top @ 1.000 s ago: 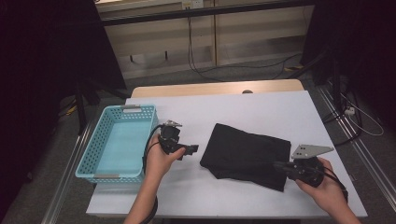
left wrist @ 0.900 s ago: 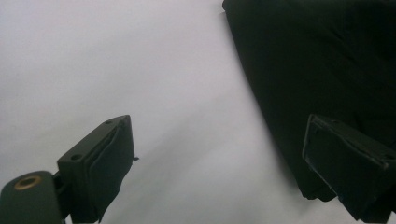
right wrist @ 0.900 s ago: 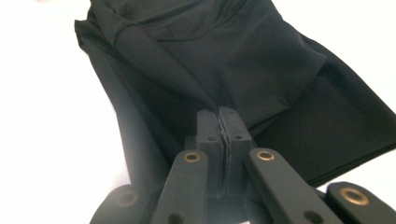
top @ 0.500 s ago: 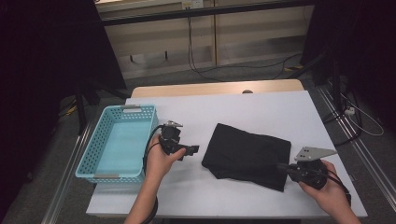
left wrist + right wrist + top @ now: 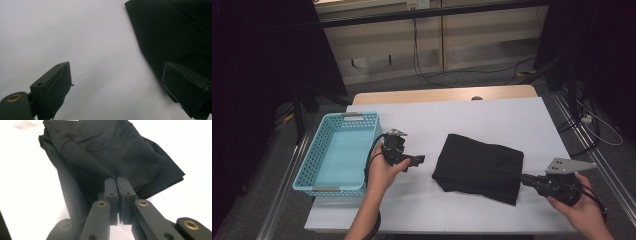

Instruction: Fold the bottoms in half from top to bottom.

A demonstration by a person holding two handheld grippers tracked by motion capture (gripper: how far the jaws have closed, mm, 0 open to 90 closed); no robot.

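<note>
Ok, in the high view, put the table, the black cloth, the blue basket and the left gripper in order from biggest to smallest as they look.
1. Table, plainly the largest.
2. Black cloth and blue basket: they look about alike in spread, so I won't rank them.
3. Left gripper, the smallest.

The black cloth [image 5: 479,167] lies flat on the white bench [image 5: 472,120], folded into a thick pad with about four sides. It sits on the right half of the bench, a bit nearer the front edge. It is turned a little, so its far left corner points toward the middle of the bench. The cloth is smooth and dark, with soft folds and a few layers showing along the edges [image 5: 112,157]. One edge runs slanted across the white top [image 5: 175,37]. Its near right corner is just beside the right tool [image 5: 526,179]
</note>
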